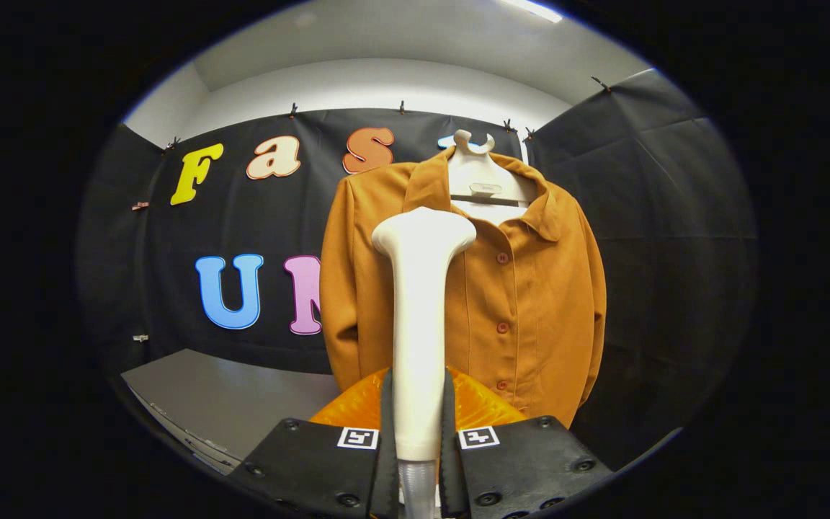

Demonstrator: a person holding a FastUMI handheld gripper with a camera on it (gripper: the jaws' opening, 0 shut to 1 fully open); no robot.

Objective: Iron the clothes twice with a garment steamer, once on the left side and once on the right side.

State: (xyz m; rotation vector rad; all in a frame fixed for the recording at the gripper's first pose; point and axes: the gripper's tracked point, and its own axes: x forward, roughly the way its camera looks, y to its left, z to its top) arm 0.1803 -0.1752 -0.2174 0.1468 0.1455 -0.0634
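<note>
Steamer (421,317) upright between the fingers (387,432), gripped at the lower end of its pale handle, both fingers pressed against its sides. Gripper (418,461) closed firmly on that handle. Flared head of the steamer at the top, raised to chest height of the jacket (523,288) and overlapping its front panel just beside the button row (503,292); contact between head and cloth hard to judge from this angle, possibly just short of it. Jacket rust-orange, buttoned, collar open, hung on a pale hanger (474,169) against the black booth wall (667,216), both sleeves straight down. Glossy orange rounded object (476,407) low behind the handle, just ahead of the fingers, identity unclear. Grey tabletop (228,396) beyond the fingers on the side away from the jacket, reaching to the wall. Ceiling light strip (534,9) bright overhead.
</note>
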